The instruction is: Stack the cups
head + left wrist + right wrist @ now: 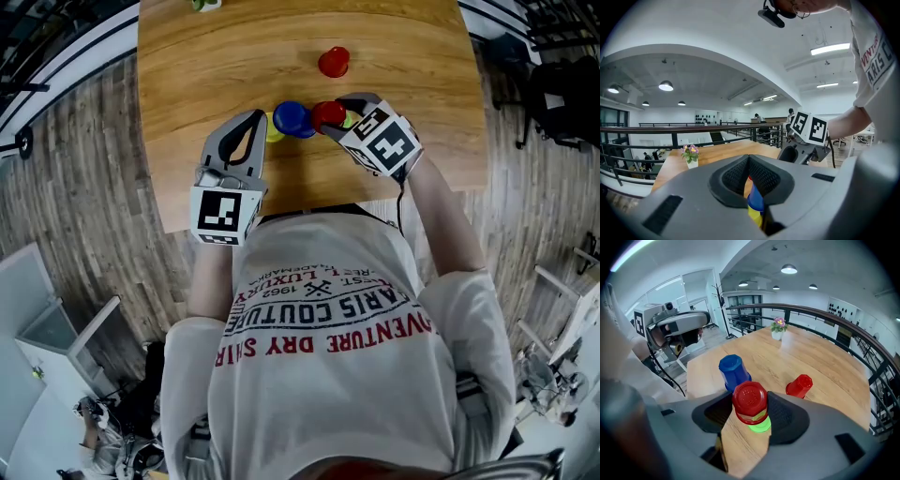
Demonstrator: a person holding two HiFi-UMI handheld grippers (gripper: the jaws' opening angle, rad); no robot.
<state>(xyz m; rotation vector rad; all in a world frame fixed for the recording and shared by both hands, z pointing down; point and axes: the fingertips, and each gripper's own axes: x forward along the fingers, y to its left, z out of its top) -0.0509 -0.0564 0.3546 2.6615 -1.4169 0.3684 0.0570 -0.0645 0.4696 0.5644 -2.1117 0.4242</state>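
Right gripper (pixel 751 409) is clamped on a red cup (pixel 750 398), pads pressing both sides. The cup is upside down. A green cup (pixel 761 424) sits under it, its rim sticking out below the red one. This pair is just right of the blue cup (pixel 292 118) in the head view, nearly touching it.

Left gripper (pixel 749 158) has its jaws together at the tips and nothing between them. The tips are just left of the blue cup.

The blue cup stands upside down near the middle of the wooden table (pixel 206 56). A yellow cup (pixel 274 130) shows at its lower left, touching it. Can't tell whether the blue one sits over it.

A second red cup (pixel 333 62) stands upside down beyond the blue cup and a bit to the right, apart from it. A small flower pot (pixel 690 155) is at the table's far edge, well beyond the blue cup and to its left.
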